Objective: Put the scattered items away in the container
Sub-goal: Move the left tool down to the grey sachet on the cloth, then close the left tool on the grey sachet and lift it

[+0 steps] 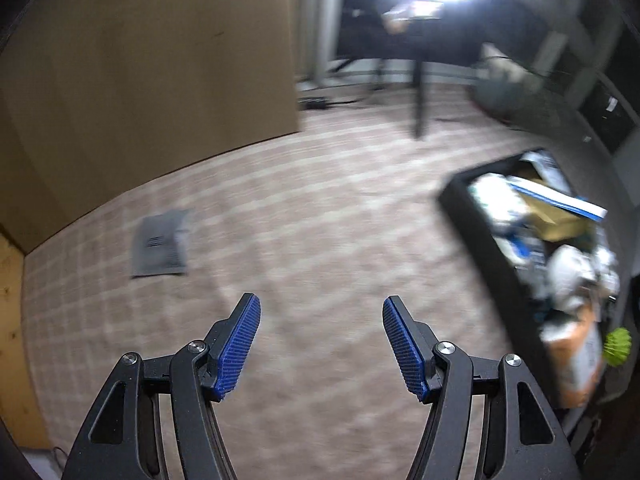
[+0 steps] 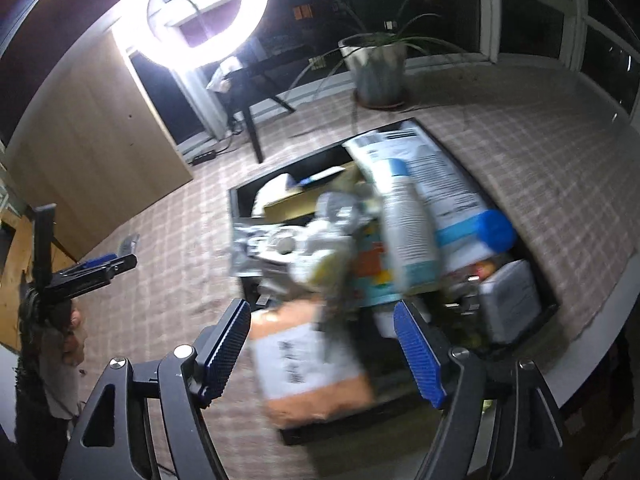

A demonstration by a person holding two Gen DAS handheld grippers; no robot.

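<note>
One flat grey packet (image 1: 162, 243) is left on the floor, ahead and to the left of the left gripper (image 1: 321, 344), whose jaws are spread and empty; it is judged light and limp, best pinched at an edge. The right gripper (image 2: 322, 354) is spread over the full black bin (image 2: 236, 200), nothing pinched

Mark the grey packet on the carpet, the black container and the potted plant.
grey packet (image 1: 162, 244), left wrist view, middle of its flat face.
black container (image 2: 236, 202), right wrist view, left wall.
potted plant (image 2: 376, 68), right wrist view, pot side.
</note>
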